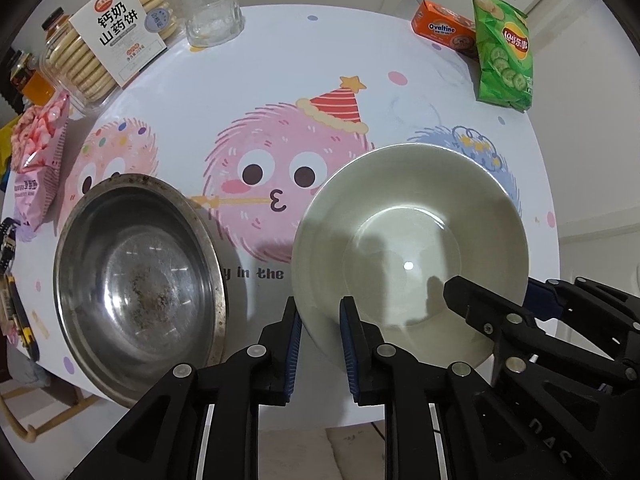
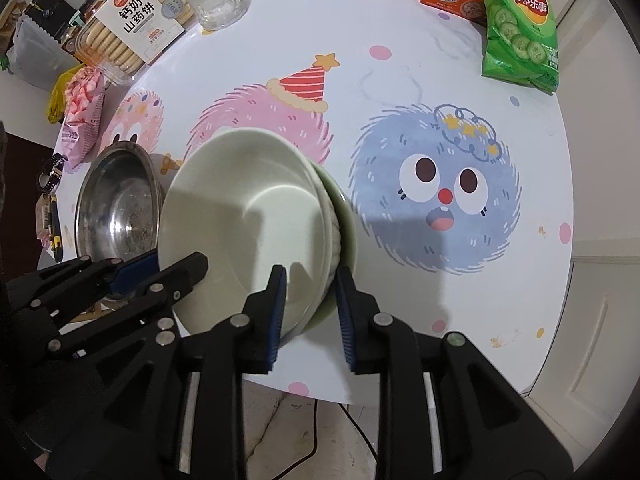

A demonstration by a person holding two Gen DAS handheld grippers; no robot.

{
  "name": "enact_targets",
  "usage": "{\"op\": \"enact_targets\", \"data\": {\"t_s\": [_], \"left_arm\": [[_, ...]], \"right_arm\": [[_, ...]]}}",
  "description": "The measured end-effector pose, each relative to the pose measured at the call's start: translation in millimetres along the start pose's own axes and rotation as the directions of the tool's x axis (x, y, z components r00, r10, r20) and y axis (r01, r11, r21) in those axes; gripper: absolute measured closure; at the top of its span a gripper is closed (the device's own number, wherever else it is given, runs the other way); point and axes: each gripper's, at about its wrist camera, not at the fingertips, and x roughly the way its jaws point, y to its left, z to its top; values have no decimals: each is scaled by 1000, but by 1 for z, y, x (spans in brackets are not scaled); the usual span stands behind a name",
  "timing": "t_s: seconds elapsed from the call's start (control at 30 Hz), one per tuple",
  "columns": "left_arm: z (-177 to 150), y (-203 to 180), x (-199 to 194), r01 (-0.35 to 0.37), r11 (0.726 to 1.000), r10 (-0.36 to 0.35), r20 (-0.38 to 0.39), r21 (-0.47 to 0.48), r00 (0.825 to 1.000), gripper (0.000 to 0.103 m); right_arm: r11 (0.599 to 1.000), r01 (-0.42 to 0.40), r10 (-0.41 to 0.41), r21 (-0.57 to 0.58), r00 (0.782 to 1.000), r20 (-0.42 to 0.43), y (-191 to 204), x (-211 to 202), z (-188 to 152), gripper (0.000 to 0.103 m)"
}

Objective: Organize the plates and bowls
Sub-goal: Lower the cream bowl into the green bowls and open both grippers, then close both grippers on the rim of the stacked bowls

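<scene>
Both grippers point steeply down astride the white bowl's [image 1: 408,236] rim: left gripper [image 1: 320,344] and right gripper [image 2: 310,316] slightly spread, pads clear of it.

The lower green bowl [image 2: 347,216] shows only a rim sliver at three o'clock of the white bowl [image 2: 248,216] stacked on it; the glass [image 1: 210,4] is cut off at twelve o'clock.

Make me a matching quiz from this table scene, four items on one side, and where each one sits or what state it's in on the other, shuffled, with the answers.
Items:
1. metal bowl
2. white bowl
3. green chip bag
4. drinking glass

Descriptions:
A. far right of the table, beside an orange box
B. nested in another bowl, both grippers at its rim
C. empty, next to the biscuit pack
D. grimy inside, standing alone

Pairs: 1-D, 2-B, 3-A, 4-C
</scene>
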Motion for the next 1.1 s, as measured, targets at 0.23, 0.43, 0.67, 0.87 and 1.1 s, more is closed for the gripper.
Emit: {"op": "enact_targets", "data": {"t_s": [0.23,0.43,0.67,0.87,1.1], "left_arm": [[1,0,0,4,1000,-4,5,-10,1000,81],[0,6,-7,16,1000,-16,21,-24,1000,73],[-6,9,-23,54,998,-52,69,-20,996,16],[-12,6,-14,106,993,-103,53,-48,993,0],[-14,4,9,206,969,-207,9,-137,978,0]], "right_arm": [[1000,-10,10,4,1000,-13,-4,-2,-3,72],[998,-51,51,44,999,16,-17,-13,-5,42],[982,-139,128,127,988,89,-48,-33,-10,3],[967,-191,171,171,977,127,-63,-36,-10,0],[957,-218,202,192,975,97,-65,-19,-1,0]]}}
